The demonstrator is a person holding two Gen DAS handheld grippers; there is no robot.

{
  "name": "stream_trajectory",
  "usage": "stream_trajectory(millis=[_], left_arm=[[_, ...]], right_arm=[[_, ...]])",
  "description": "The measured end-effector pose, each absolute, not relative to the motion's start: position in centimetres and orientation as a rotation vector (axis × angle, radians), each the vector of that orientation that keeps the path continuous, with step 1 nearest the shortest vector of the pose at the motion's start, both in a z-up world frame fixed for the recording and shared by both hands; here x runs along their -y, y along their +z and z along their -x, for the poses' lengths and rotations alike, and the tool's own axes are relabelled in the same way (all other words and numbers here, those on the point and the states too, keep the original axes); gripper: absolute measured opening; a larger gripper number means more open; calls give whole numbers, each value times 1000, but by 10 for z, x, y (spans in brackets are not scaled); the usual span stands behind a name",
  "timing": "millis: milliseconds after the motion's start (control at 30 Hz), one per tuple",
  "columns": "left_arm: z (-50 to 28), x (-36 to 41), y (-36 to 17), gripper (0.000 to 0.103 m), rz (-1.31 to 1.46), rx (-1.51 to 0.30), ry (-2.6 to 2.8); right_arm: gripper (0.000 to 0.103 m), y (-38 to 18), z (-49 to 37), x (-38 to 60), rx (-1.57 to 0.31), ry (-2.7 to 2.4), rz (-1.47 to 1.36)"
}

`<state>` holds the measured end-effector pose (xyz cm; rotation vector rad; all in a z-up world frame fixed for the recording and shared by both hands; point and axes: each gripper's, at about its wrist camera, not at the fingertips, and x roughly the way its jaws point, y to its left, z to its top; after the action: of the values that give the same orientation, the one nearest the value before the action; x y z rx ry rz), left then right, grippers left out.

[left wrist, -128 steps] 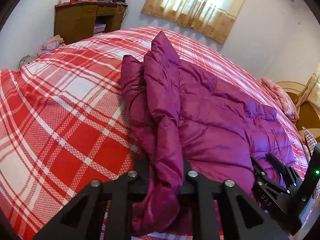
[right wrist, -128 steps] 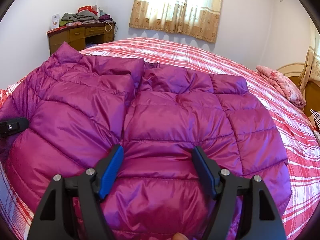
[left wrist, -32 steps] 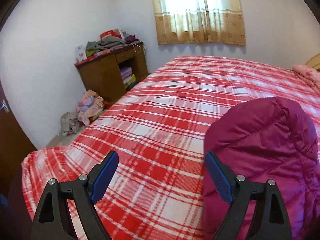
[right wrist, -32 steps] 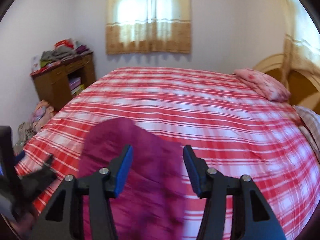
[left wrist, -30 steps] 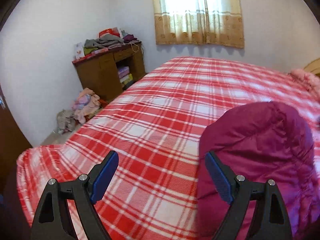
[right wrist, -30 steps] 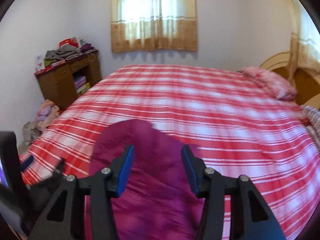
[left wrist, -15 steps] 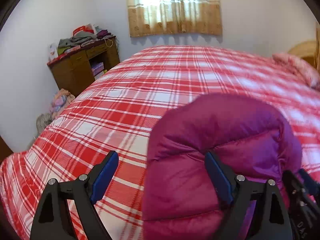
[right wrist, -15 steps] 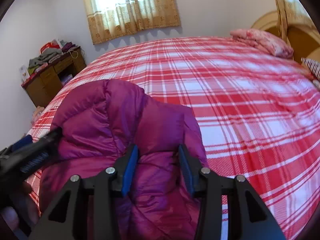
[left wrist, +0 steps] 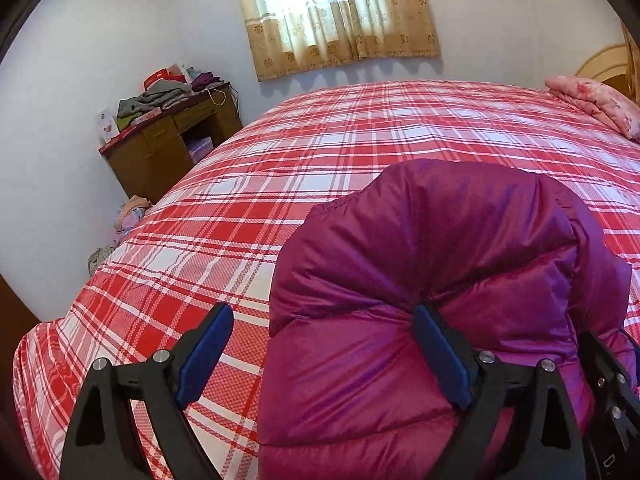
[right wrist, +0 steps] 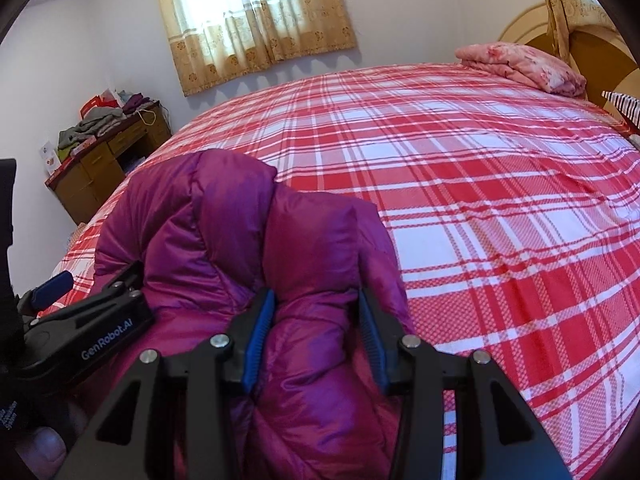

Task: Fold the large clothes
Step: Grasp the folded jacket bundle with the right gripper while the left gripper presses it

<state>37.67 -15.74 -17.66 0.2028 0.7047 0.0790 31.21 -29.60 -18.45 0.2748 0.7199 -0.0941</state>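
**A:** On the near part of the bed (left wrist: 400, 128), the purple puffer jacket (left wrist: 440, 280) sits bundled up in a thick fold on the red plaid cover. That's where I have both tools.

**B:** What's the right gripper (right wrist: 316, 316) doing?

**A:** From my right wrist view, its jaws are closed on a puffy ridge of the jacket (right wrist: 248, 232). The blue pads (right wrist: 258, 332) press into the fabric on both sides, and the quilting bulges up between them.

**B:** And the left gripper (left wrist: 320, 340)?

**A:** Its jaws stand wide apart. The right-hand pad (left wrist: 438, 354) lies against the jacket and dents it a little; the left-hand pad hangs over bare plaid, touching nothing. So I'm not gripping with that one. In the right wrist view I see the left tool (right wrist: 88, 320) just beside the bundle on its left.

**B:** Anything else around?

**A:** A folded pink blanket (right wrist: 520, 62) lies at the far end of the bed by the wooden headboard (right wrist: 560, 32), well apart from the jacket. A brown table (left wrist: 168, 140) stacked with clothes stands against the left wall, and a curtained window (left wrist: 336, 12) is in the far wall.
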Motion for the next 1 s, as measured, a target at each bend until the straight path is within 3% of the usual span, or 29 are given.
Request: stream_trajectory(millis=[1000], left_arm=[[-385, 148, -193, 98, -170, -758, 65]], right_arm=[[47, -198, -320, 290, -767, -123, -232]])
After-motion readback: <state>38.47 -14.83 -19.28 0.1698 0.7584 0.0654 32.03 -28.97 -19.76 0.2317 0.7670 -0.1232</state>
